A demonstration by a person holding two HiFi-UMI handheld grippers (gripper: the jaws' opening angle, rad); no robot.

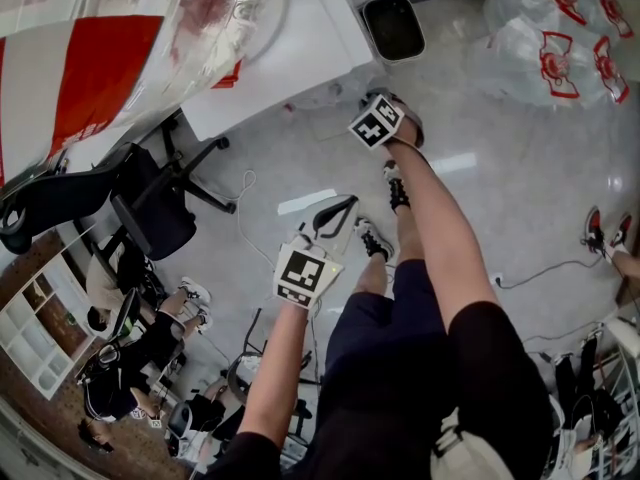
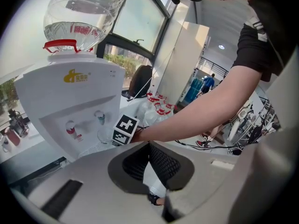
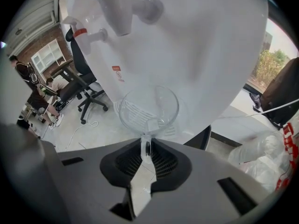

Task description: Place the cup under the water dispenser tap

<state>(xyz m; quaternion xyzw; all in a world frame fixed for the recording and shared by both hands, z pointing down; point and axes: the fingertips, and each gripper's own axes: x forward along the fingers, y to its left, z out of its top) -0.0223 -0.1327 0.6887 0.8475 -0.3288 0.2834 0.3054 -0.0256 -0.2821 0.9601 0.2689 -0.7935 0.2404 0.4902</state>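
Note:
A clear cup [image 3: 148,107] stands on the white grate of the water dispenser [image 3: 201,45], right below the near tap [image 3: 122,10]; a red tap [image 3: 88,32] is further left. My right gripper [image 3: 146,146] is shut on the cup's near wall, which shows between the pads. From the left gripper view the cup [image 2: 104,134] sits under the blue tap [image 2: 100,117], next to the right gripper's marker cube [image 2: 125,129]. My left gripper [image 2: 150,149] is held back from the dispenser, jaws shut with nothing between them. In the head view it [image 1: 340,210] hangs over the floor.
A large water bottle [image 2: 79,17] tops the dispenser. A black office chair [image 1: 150,203] stands to the left on the floor, a dark bin [image 1: 392,26] beside the dispenser, bagged bottles [image 1: 560,28] to the right. Cables lie on the floor and people sit at the lower left [image 1: 120,358].

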